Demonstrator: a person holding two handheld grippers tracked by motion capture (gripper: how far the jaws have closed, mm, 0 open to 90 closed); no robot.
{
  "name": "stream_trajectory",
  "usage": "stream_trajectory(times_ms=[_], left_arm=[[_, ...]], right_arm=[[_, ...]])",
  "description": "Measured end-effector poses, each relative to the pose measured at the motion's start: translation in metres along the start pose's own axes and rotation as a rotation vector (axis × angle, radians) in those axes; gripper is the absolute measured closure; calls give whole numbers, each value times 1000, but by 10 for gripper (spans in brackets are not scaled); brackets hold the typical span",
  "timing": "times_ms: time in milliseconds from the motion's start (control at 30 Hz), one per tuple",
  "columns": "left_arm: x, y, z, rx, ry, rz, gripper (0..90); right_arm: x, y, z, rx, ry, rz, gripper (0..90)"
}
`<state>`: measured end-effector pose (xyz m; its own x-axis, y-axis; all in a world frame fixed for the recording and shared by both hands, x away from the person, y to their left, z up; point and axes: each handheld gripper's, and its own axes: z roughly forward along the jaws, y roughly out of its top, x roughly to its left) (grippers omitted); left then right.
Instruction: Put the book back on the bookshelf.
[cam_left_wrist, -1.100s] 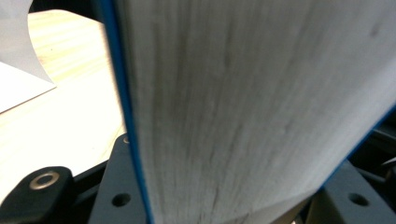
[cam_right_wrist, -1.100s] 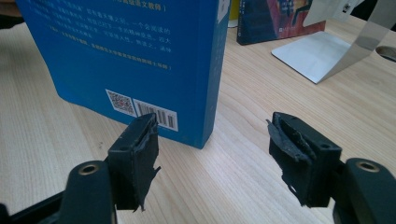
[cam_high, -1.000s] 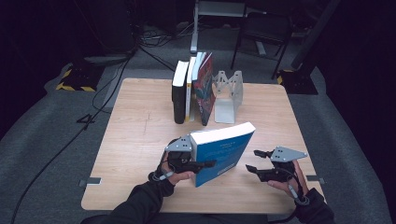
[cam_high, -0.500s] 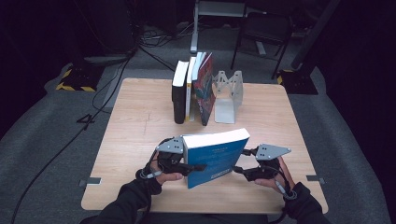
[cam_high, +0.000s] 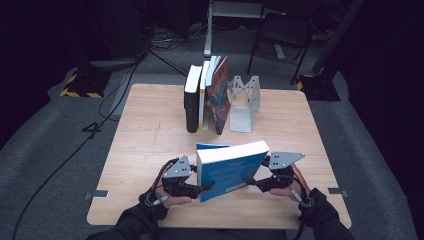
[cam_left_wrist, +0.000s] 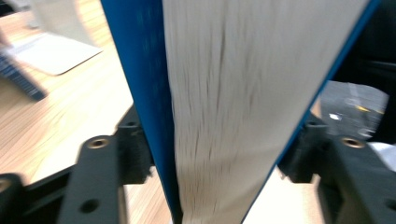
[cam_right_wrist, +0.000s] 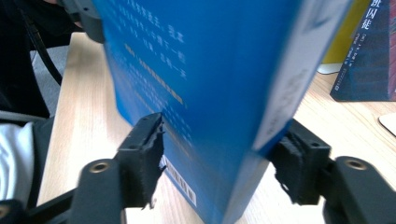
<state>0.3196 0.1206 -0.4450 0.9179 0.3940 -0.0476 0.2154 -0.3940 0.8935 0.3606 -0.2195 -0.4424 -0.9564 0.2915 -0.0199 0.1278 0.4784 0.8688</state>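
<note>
A thick blue book (cam_high: 230, 167) is held up on edge over the near middle of the table (cam_high: 145, 140), page edge upward. My left gripper (cam_high: 200, 189) is at its left end; its jaws have just been opening and stand around the book (cam_left_wrist: 224, 93) without pressing it. At the right end, my right gripper (cam_high: 250, 182) has just been closing. Its pads (cam_right_wrist: 144, 149) now press the back cover and the front side of the book (cam_right_wrist: 201, 84).
Several books (cam_high: 205, 100) stand upright in a row at the table's far middle, with a grey metal bookend (cam_high: 243, 102) just right of them. Cables and a chair (cam_high: 280, 35) lie on the dark floor beyond.
The right gripper has moved left to the book's right end and closed on it. The left hand and the book shifted slightly left and toward the person.
</note>
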Motion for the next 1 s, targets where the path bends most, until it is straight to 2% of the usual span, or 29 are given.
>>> stream_trajectory(times_ms=[133,233,300,333,367,400,433,533,600,633,700,833,900,1000], left_arm=[[-5,-6,-2,19,39,4,352],[-6,-11,3,44,62,-4,348],[-10,-15,7,78,89,13,360],[-11,-15,9,91,98,26,374],[-10,-16,11,94,95,32,384],[-10,-16,12,92,79,20,408],[-9,-17,13,93,75,19,442],[-6,-15,14,94,80,25,470],[1,-14,15,93,64,35,470],[5,-14,16,84,48,21,462],[12,-12,19,84,44,17,440],[25,-9,23,83,60,-6,370],[27,-8,24,84,82,0,346],[29,-6,25,91,94,14,329]], right_arm=[[6,1,-4,11,-6,-13,411],[10,13,-9,-47,-20,-7,361],[11,28,-16,-116,-33,-11,345],[11,34,-19,-134,-34,-15,344],[11,39,-22,-143,-31,-23,345],[10,43,-24,-152,-29,-26,346],[10,47,-25,-155,-28,-32,352],[10,51,-27,-153,-41,-45,374],[10,51,-31,-151,-39,-51,419],[10,50,-33,-156,-30,-50,444],[11,50,-36,-151,-32,-55,472],[14,50,-41,-144,-22,-64,559],[17,52,-43,-138,-9,-78,582],[24,59,-42,-107,-20,-104,576]])
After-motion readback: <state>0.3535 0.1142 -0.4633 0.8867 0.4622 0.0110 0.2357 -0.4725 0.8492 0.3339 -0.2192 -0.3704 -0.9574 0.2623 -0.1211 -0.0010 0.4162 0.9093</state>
